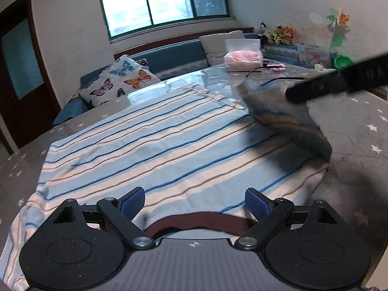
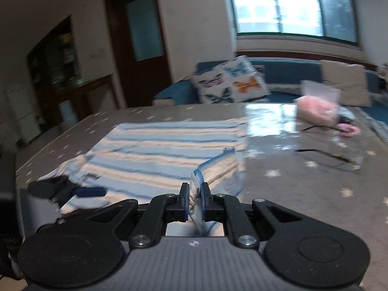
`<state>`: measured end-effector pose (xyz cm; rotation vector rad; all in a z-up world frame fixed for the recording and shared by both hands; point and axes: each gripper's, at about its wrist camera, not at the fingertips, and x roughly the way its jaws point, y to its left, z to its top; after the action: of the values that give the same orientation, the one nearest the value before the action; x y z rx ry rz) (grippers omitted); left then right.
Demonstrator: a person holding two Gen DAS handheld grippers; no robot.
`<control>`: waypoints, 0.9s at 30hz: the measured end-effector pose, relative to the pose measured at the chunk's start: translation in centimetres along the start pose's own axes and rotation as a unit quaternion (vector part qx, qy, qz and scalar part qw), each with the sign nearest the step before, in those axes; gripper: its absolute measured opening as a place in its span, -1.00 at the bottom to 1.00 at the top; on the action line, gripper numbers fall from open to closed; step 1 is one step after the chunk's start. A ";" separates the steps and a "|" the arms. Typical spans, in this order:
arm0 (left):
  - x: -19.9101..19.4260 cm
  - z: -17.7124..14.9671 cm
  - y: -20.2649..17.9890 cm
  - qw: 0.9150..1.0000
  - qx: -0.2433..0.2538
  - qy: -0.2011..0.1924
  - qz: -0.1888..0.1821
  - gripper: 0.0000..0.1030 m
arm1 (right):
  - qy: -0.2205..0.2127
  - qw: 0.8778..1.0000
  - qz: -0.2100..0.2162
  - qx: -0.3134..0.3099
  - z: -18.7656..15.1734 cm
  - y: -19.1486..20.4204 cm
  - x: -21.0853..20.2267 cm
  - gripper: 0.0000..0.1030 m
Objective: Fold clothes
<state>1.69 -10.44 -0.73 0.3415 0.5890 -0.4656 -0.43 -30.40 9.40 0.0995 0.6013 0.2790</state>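
A shirt [image 1: 155, 145] with pale blue, cream and dark blue stripes lies spread flat on the table. Low over its near hem, my left gripper [image 1: 194, 202] stands open, with nothing between its blue pads [image 1: 132, 202]. My right gripper [image 2: 194, 195] is shut on the shirt's right edge [image 2: 218, 167], and the fabric is bunched between its pads. In the left wrist view the right gripper [image 1: 294, 94] reaches in from the right and holds that edge [image 1: 286, 121] lifted above the table. The right wrist view is blurred.
The table [image 1: 359, 126] wears a grey cloth with white stars under a glossy cover. A plastic bag with something pink inside [image 1: 242, 57] and a pair of glasses [image 1: 264, 69] lie at its far end. Behind are a blue sofa and a butterfly cushion [image 1: 121, 80].
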 end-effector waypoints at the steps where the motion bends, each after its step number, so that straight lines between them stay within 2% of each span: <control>1: 0.0 -0.1 0.1 1.000 -0.002 0.002 0.002 0.78 | 0.008 1.000 0.009 0.002 -0.2 0.3 0.6 -0.83; 3: -0.2 -0.3 0.5 1.000 -0.006 0.004 0.006 0.78 | 0.026 0.999 0.026 0.004 -0.7 0.9 1.7 -0.71; 7: -0.2 -0.4 1.0 1.000 -0.016 0.006 0.013 0.78 | 0.041 0.999 0.035 0.007 -1.1 0.7 2.4 -0.68; 9: -0.1 -0.2 1.2 1.000 -0.021 0.006 0.014 0.78 | 0.045 0.999 0.013 0.008 -1.3 -0.1 2.5 -0.68; 14: 0.3 0.3 0.8 1.000 -0.028 0.005 0.006 0.78 | 0.088 0.996 -0.032 0.004 -3.0 -2.3 3.9 -0.71; 20: 1.2 1.3 -0.5 1.000 -0.018 0.002 -0.008 0.78 | 0.080 0.996 -0.037 -0.013 -1.7 -2.8 4.0 -0.72; 27: 2.6 1.9 -1.3 1.000 -0.014 0.010 -0.016 0.78 | 0.067 0.997 -0.035 -0.020 1.5 -3.5 8.1 -0.69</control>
<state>3.76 -13.14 -1.04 0.3103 0.6210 -0.4842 7.65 -31.43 5.66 0.0216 0.7314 0.2304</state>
